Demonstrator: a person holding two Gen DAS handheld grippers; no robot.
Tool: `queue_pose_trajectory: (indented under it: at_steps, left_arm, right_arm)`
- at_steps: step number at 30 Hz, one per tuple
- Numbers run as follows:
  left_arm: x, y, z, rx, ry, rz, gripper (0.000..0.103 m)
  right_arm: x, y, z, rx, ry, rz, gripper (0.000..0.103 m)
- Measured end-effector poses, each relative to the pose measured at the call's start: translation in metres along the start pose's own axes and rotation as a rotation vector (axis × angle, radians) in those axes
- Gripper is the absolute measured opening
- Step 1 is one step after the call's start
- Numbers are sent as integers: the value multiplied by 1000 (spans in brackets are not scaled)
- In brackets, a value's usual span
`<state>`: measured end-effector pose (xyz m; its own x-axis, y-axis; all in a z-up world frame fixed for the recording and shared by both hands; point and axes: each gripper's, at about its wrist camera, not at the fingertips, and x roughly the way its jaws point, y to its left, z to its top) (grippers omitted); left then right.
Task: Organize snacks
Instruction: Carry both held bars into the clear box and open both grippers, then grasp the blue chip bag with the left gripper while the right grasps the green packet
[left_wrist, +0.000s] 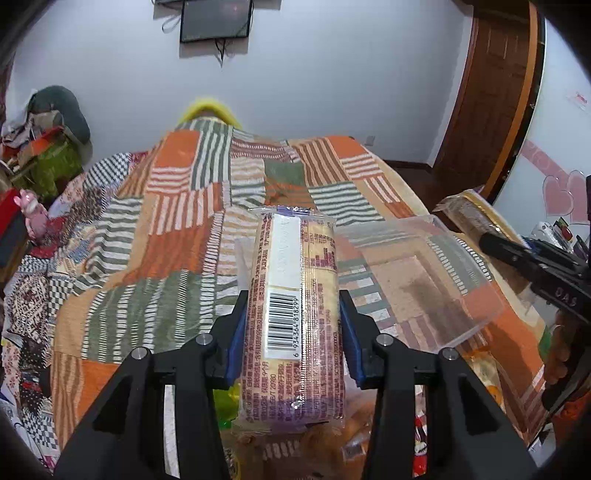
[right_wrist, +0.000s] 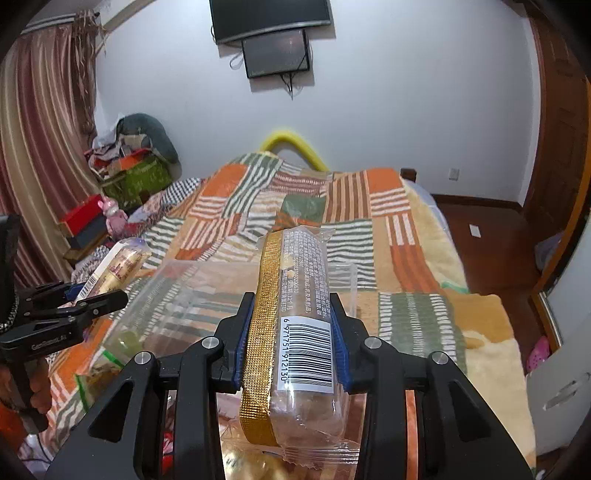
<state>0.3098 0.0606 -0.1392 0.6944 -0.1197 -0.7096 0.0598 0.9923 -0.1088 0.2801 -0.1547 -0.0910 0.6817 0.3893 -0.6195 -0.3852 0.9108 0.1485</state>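
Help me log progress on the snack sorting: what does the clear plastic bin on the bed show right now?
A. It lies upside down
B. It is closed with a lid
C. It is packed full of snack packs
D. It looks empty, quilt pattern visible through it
D: the clear plastic bin stands open-topped on the patchwork quilt, whose stripes show through its bare walls and bottom.

Barcode on the purple-printed snack pack (left_wrist: 291, 317): we read 6 934364 818299 beside the bars.
Small print on that same pack: we see rows of purple text, too fine for us to read.
Barcode on the gold-banded snack pack (right_wrist: 295, 325): we read 6 971751 912130.
Small print above it: dark lines we cannot make out.
Right claw (left_wrist: 484, 238) body: we read pale letters like "DAS".
Left claw (right_wrist: 110, 295) body: we read "GenRobot.AI", faintly.
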Motion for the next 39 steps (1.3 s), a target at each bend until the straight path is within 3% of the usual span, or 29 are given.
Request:
queue_pose_trajectory:
  at_steps: [11, 20, 29, 39]
  left_arm:
    - [40, -15, 2, 72, 71, -19, 44]
    - [51, -18, 2, 84, 99, -34, 44]
    - [17, -17, 3, 90, 57, -28, 45]
    - [-54, -6, -17, 54, -20, 13, 57]
  right_arm:
    - [48, 4, -4, -53, 125, 4, 34]
    - [53, 4, -7, -100, 166, 8, 34]
    - [24, 5, -1, -97, 122, 32, 35]
    - [-39, 13, -5, -77, 34, 46, 45]
